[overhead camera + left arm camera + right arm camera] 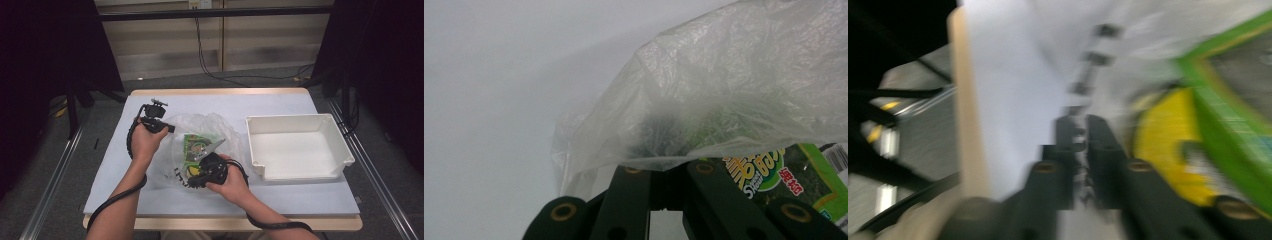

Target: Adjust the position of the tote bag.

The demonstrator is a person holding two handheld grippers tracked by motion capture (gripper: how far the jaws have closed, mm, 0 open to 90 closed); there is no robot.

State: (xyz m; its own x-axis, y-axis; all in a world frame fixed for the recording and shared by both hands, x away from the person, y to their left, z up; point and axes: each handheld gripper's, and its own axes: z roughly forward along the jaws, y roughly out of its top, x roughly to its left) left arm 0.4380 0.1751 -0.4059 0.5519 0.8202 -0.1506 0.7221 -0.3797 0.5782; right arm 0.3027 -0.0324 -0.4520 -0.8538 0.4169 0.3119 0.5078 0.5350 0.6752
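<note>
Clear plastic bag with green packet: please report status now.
Left hand-held gripper shut on clear plastic bag. Right hand-held gripper pinching its near edge. Green snack packet inside. White tray apart.

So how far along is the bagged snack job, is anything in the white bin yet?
Nothing done yet: the white bin shows only bare floor. In hand: the left gripper pinches the clear plastic bag, the right gripper nips its near edge. The green snack packet lies in the bag, probably to come out next.

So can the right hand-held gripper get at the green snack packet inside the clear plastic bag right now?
Probably not directly: the right hand-held gripper sits beside the green snack packet, but the clear plastic bag wraps it, with film between the nearly shut jaws.
</note>
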